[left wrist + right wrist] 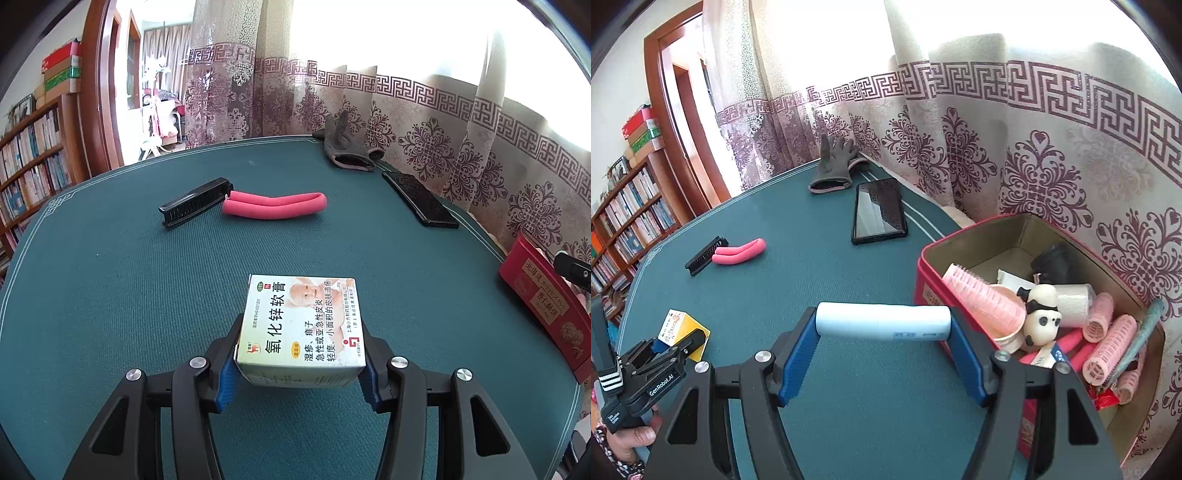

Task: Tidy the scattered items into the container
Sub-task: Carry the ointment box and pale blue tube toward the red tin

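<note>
My left gripper (301, 363) pinches the ointment box (301, 325) above the table (110, 295), and my right gripper (882, 347) clamps the white tube (882, 320) by its ends just beside the red tin (925, 280). The tin holds curlers and more; the black comb (706, 255) and pink roller (739, 252) lie loose, so I judge it over halfway.

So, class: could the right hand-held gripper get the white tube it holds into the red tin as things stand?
Probably yes. The right hand-held gripper grips the white tube right beside the red tin, whose top is open. The tin is crowded with rollers, though its far part looks free.
</note>
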The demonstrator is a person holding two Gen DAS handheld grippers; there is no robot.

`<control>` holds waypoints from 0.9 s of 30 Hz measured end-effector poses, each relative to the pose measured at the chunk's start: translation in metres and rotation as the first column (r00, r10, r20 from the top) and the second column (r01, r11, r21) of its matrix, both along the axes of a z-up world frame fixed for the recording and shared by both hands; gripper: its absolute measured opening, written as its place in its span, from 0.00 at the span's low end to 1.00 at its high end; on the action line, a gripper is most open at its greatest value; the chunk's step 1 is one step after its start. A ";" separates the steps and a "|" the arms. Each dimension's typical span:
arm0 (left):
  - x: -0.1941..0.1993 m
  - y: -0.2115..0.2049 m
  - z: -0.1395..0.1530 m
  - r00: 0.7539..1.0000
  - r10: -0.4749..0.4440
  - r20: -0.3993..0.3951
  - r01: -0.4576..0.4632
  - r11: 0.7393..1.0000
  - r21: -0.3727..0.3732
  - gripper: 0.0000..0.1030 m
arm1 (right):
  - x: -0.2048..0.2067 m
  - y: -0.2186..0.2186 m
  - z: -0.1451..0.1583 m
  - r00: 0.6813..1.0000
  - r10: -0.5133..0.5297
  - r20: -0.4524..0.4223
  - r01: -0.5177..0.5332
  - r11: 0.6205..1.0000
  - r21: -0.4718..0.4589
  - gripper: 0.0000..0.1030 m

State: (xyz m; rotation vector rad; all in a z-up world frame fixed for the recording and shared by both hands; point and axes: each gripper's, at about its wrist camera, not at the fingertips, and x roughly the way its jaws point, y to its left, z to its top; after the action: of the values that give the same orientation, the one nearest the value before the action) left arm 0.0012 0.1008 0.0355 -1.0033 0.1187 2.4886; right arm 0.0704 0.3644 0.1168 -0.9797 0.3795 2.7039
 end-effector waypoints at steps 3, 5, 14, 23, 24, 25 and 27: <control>0.004 0.005 0.001 1.000 -0.014 -0.002 0.014 1.000 -0.008 0.53 | 0.005 0.008 0.003 1.000 -0.024 -0.016 0.024 1.000 -0.002 0.70; 0.005 0.008 0.002 1.000 -0.022 -0.004 0.022 1.000 -0.011 0.53 | 0.007 0.013 0.003 0.999 -0.035 -0.021 0.035 0.999 -0.008 0.70; 0.014 0.021 0.008 0.999 -0.054 -0.010 0.054 0.998 -0.015 0.53 | 0.021 0.027 0.006 0.996 -0.075 -0.047 0.075 0.997 -0.006 0.70; 0.025 0.053 0.016 0.993 -0.119 -0.018 0.119 0.993 -0.020 0.53 | 0.042 0.057 0.011 0.985 -0.157 -0.071 0.156 0.988 -0.013 0.70; 0.026 0.058 0.018 0.991 -0.130 -0.019 0.130 0.991 -0.020 0.53 | 0.045 0.062 0.010 0.983 -0.169 -0.072 0.168 0.986 -0.017 0.70; 0.028 0.063 0.020 0.990 -0.142 -0.021 0.141 0.990 -0.021 0.53 | 0.048 0.067 0.010 0.981 -0.180 -0.072 0.179 0.984 -0.020 0.70; 0.031 0.074 0.024 0.986 -0.166 -0.025 0.166 0.986 -0.022 0.53 | 0.054 0.077 0.009 0.976 -0.203 -0.073 0.201 0.979 -0.028 0.70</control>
State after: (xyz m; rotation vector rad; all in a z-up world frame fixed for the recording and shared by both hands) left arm 0.0319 0.1748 0.0594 -0.9283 0.2272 2.3539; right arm 0.1247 0.4416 0.1255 -0.7983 0.4940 2.5618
